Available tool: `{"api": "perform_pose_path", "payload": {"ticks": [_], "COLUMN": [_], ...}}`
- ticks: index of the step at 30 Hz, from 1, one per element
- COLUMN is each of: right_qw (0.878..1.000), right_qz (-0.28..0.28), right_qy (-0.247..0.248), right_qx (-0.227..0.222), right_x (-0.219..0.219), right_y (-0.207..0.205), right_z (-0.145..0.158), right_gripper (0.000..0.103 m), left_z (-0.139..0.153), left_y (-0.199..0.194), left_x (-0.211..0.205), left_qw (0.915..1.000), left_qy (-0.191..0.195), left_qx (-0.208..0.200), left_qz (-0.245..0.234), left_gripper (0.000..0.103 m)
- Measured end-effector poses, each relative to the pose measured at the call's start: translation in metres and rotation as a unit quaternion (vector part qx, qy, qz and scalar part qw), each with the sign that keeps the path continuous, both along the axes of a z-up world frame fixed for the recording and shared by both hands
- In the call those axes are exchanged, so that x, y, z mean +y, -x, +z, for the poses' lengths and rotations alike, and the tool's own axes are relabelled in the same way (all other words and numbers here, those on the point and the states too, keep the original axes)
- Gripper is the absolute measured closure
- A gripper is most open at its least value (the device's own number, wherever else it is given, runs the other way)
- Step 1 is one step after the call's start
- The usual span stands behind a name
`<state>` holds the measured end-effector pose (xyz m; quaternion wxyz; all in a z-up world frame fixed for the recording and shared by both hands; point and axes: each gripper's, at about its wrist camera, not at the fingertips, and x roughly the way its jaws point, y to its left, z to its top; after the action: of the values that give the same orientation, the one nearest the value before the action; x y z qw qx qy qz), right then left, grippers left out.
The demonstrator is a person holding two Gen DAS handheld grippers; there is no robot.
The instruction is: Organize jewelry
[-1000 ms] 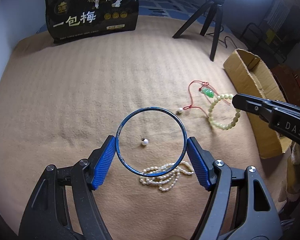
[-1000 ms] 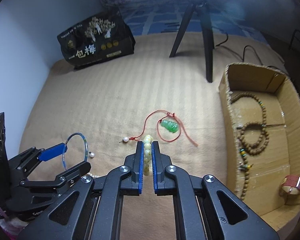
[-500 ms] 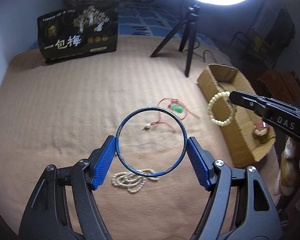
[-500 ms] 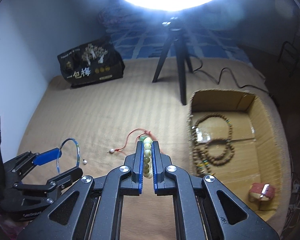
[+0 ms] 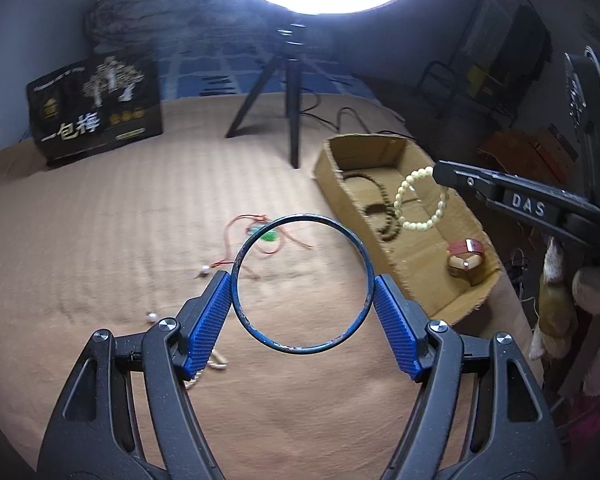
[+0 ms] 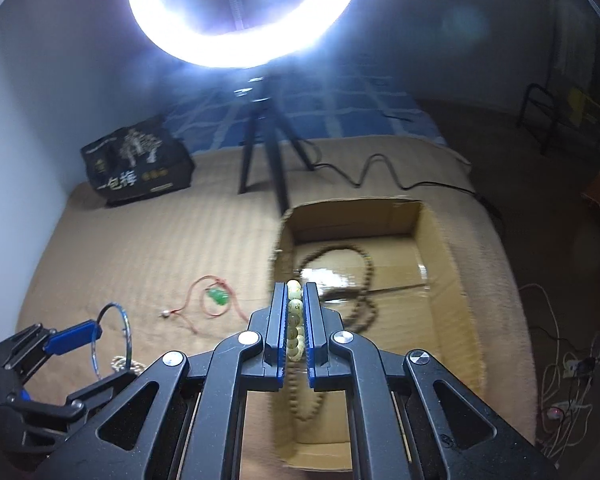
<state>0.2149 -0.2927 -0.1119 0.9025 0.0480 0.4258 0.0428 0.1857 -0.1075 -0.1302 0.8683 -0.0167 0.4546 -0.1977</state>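
Tools [image 5: 302,304] [image 6: 296,300] each clench one item: blue bangle [image 5: 360,248], pale bead bracelet [image 5: 420,200].

The left hand-held gripper [image 5: 302,286] is held tilted downward, its jaws spread wide and its blue pads [image 5: 206,322] pressed against opposite sides of a blue bangle [image 5: 362,256]. The right hand-held gripper [image 6: 296,312] is likewise angled downward, its jaws clamped nearly together on a pale bead bracelet [image 6: 294,316].

Tan blanket [image 5: 100,240] under cardboard box [image 5: 332,172], red-cord pendant [image 5: 266,236], tripod [image 5: 288,112], black bag [image 5: 96,112].
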Motion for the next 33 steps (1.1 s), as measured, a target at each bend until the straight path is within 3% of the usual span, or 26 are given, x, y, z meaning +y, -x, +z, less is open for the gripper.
{"api": "perform_pose_path", "payload": {"ticks": [11, 33], "right_qw": [0.999, 0.996], "right_qz": [-0.043, -0.086], "right_qy": [0.013, -0.008], "right_qx": [0.008, 0.030], "right_x": [-0.040, -0.086], "right_y": [0.001, -0.005], "right_z": [-0.006, -0.026], "right_gripper": [0.097, 0.097], "left_z": [-0.002, -0.018], "left_y": [0.006, -0.001], "left_x": [-0.048, -0.133], "left_qw": [0.9994, 0.9952], "left_qy": [0.012, 0.000], "left_qx": [-0.001, -0.012], "left_qz": [-0.031, -0.097], "left_gripper": [0.029, 0.029]}}
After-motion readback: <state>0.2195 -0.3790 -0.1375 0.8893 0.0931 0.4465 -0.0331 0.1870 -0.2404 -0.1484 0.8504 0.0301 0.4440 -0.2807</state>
